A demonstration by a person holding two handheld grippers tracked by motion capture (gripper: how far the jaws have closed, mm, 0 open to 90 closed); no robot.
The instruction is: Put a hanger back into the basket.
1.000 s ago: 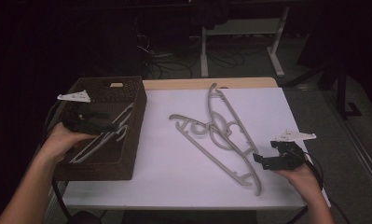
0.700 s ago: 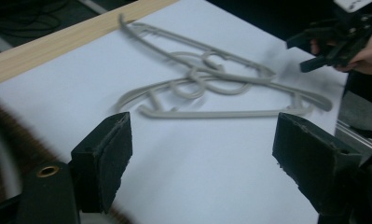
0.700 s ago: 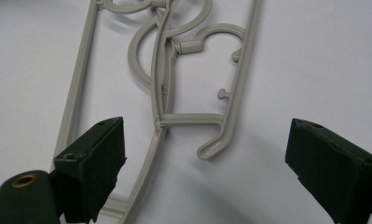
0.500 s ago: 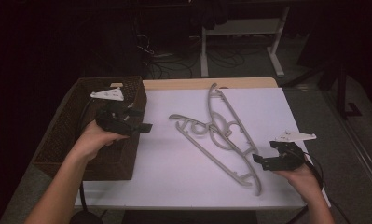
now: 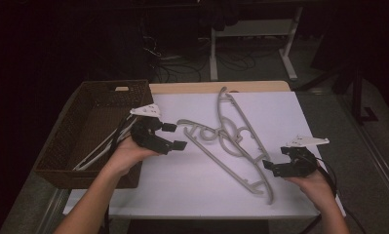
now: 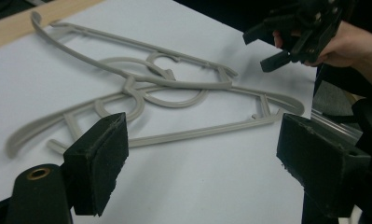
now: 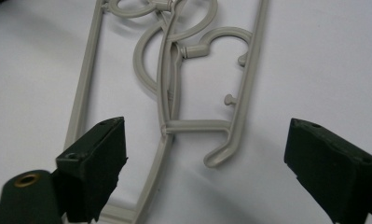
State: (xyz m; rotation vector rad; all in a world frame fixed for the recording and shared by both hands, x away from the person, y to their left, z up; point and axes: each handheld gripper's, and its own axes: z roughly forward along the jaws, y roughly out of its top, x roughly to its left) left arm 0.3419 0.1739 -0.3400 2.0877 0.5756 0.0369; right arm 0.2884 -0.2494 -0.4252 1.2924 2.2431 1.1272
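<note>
Where the white sheet covers the desk (image 5: 192,195), two grey plastic hangers (image 5: 231,141) lie flat and crossed over each other, their curled hooks interlocked near the middle. Both have thin moulded bars with small notches and pegs, smooth and matte. One runs its long axis from the far edge of the sheet, near the bare wooden strip, down toward the person's right; the other runs from the middle left down to the near right, ending in an upturned tip just beside the right claw (image 5: 270,168).

That right claw, black and blocky, is held in the right hand (image 5: 311,183) at the hangers' near-right ends, its jaws spread wide and gripping nothing; in the right gripper view the hanger bars (image 7: 167,93) lie between the two dark padded jaws, apart from both.

At the left, the left claw (image 5: 175,136) hovers over the sheet's left edge, held by the left hand (image 5: 124,153), jaws spread and empty, pointing toward the hangers (image 6: 151,88).

Beside it on the left sits a dark brown woven basket (image 5: 68,151), rectangular, with more pale hangers (image 5: 104,144) lying inside.
</note>
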